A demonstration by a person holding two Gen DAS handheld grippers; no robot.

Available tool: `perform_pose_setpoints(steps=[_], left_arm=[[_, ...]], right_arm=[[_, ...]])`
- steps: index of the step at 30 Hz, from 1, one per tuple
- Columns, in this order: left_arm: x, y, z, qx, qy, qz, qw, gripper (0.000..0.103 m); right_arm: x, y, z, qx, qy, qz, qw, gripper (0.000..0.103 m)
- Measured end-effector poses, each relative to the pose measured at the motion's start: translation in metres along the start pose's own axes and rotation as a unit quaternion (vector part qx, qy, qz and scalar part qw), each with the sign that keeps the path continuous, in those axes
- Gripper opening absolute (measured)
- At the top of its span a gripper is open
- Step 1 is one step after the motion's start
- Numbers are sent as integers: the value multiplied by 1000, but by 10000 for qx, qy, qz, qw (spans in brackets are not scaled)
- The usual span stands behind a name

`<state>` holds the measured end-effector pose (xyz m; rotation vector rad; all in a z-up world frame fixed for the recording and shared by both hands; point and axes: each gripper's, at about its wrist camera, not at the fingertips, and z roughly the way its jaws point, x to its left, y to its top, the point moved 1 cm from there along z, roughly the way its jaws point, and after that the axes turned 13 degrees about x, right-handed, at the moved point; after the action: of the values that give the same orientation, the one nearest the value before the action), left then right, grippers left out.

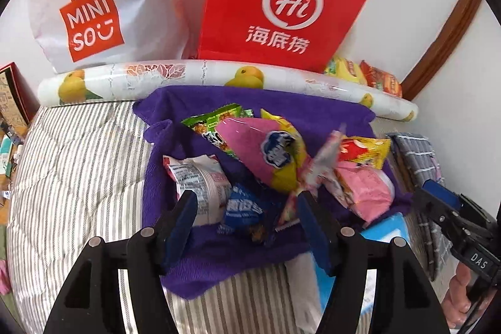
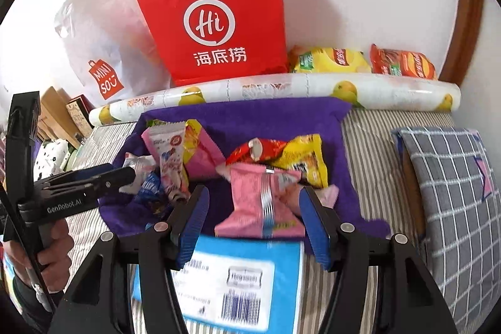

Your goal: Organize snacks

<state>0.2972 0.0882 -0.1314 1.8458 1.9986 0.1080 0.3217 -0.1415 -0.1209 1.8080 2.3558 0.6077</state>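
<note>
A heap of snack packets lies on a purple towel (image 1: 219,252) (image 2: 250,115) on a striped bed. My left gripper (image 1: 247,205) is open just above a blue packet (image 1: 242,210), with a white packet (image 1: 197,177) at its left finger and a pink-and-yellow bag (image 1: 269,152) behind. It also shows at the left of the right wrist view (image 2: 125,174). My right gripper (image 2: 253,202) is open over a pink packet (image 2: 260,208); a red-and-yellow bag (image 2: 291,158) lies behind it. The right gripper also shows in the left wrist view (image 1: 432,193).
A red paper bag (image 2: 216,17) and a white Miniso bag (image 1: 90,21) stand against the wall behind a fruit-print roll (image 2: 281,89). Yellow (image 2: 328,60) and red (image 2: 404,63) chip bags lie beside them. A blue parcel (image 2: 225,277) lies in front, a checked pillow (image 2: 454,193) to the right.
</note>
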Motion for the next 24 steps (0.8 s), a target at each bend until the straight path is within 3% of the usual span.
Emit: perform_pose_setpoints(steps=[4,7,13,18,24], left_arm=[[-14,-15,-23,-117,7,151,9998,64],[-24,-29,-41,-228,62,145,9996,64],[-47,-60,-78,-441,-24,318,9985,64],[-67,-89,-112,-620,-37,513,9968,72],[-79,-123,-144,-885,-33,531,9947,84]], right_arm=[[0,-18,-22,-53,56,122,9999,60],[1,-31,-41,-142,-46,236,9996,73],[-1,-60,-81,-240,-251,413,9985,76],[4,-89,-116,-369,-648,487,9960,88],[9,-124,-151,-638,-794,586,9931,100]])
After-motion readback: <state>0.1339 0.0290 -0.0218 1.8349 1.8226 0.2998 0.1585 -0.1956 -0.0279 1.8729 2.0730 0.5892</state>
